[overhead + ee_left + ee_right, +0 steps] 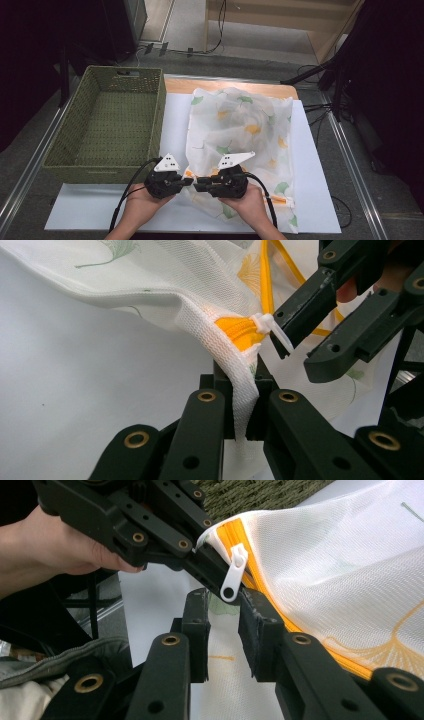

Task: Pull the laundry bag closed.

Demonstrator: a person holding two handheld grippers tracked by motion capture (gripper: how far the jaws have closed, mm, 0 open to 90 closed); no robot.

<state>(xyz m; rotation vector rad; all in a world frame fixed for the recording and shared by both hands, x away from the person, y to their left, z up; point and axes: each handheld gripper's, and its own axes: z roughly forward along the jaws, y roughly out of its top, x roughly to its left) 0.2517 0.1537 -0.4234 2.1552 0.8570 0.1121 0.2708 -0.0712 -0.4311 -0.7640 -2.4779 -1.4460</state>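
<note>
Because the zip needs something to pull against, we pin the mesh bag point(240, 135) at its near left corner: our left gripper point(245, 390) has its jaws clamped together on the white fabric tab point(240, 385) at the zipper's end, holding that edge lifted and taut. The bag itself lies flat on the white sheet point(90, 205), just to the right of the woven basket point(107, 125), with its far edge reaching toward the back of the sheet.

Moving right along the bag's near edge, the orange zipper point(250, 560) runs away from the pinned corner, and its white pull tab point(234, 572) hangs just beside the left gripper's tips. Our right gripper point(222, 610) faces the left one, its jaws apart with the tab's lower end poised just above the gap — nothing is pinched there yet. We judge the next move to be closing on that tab and drawing it rightward along the bag.

The two grippers sit nearly nose to nose, so the left one's tips crowd the approach — the tab is small and slack.
</note>
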